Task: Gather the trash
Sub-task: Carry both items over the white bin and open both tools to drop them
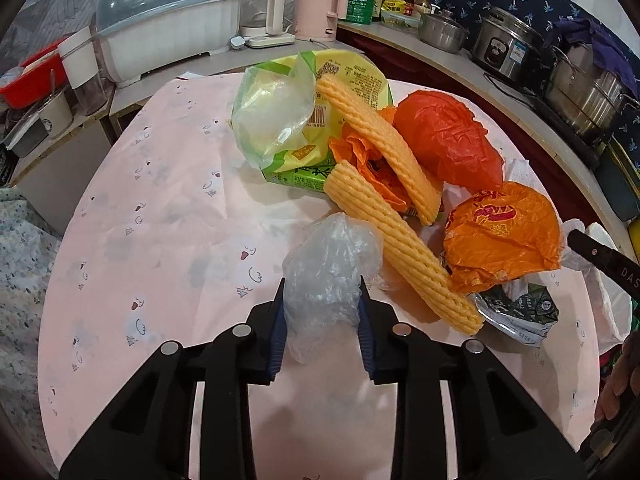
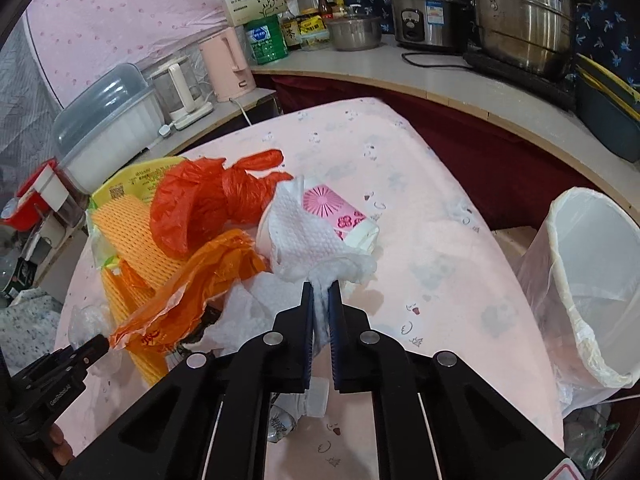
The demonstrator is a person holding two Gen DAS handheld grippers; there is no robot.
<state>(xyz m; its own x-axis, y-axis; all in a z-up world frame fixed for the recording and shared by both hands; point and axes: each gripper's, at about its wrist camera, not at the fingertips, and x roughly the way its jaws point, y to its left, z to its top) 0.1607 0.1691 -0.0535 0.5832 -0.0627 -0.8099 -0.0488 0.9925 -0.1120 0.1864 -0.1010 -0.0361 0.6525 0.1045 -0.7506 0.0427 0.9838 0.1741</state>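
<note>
A heap of trash lies on the pink table (image 1: 168, 216). My left gripper (image 1: 322, 292) has its pads on both sides of a crumpled clear plastic bag (image 1: 328, 276), closed on it. Beside it lie yellow foam nets (image 1: 404, 248), an orange bag (image 1: 504, 236), a red bag (image 1: 448, 140) and a green noodle bowl lid (image 1: 360, 76). My right gripper (image 2: 321, 292) is shut on a white paper towel (image 2: 312, 240), which drapes over a pink paper cup (image 2: 340, 212). The left gripper also shows in the right wrist view (image 2: 96, 346).
A white bin with a clear liner (image 2: 592, 280) stands at the table's right edge. A counter behind holds steel pots (image 2: 524, 16), a rice cooker (image 2: 424, 12), kettles (image 1: 320, 4) and a dish rack (image 1: 168, 20). A crushed carton (image 1: 520, 312) lies near the orange bag.
</note>
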